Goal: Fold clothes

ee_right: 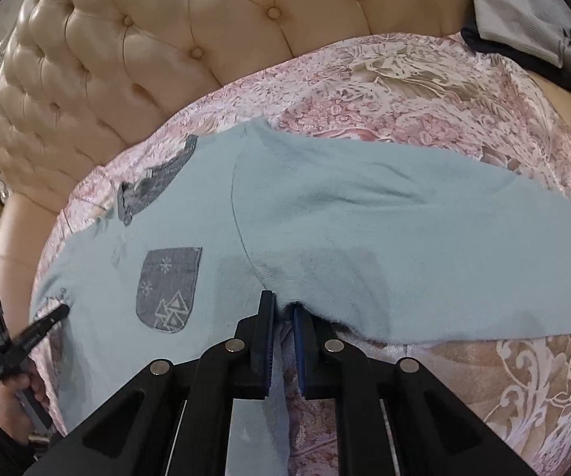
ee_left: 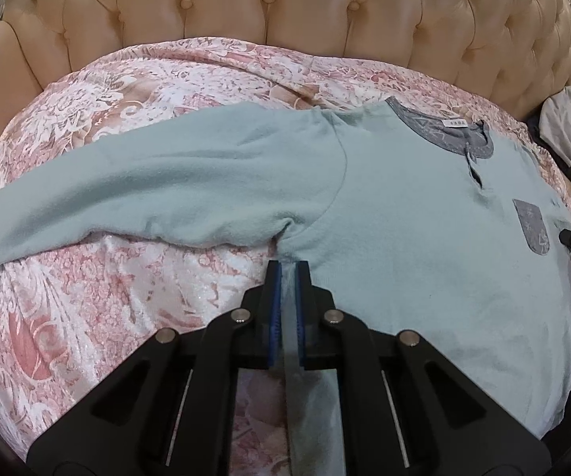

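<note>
Lying face up on the pink floral bedspread point(ee_left: 126, 127), the pale green long-sleeved fleece top point(ee_left: 404, 206) points its grey collar point(ee_left: 436, 131) toward the tufted beige headboard point(ee_left: 269, 4), its body running away from the cameras and both sleeves stretched crosswise. The left gripper point(ee_left: 288, 267) has its fingers pinched on the top's side seam just below the armpit. The right gripper point(ee_right: 283, 309) likewise clamps the opposite side seam near its armpit. A grey chest pocket point(ee_right: 169, 289) faces up.
</note>
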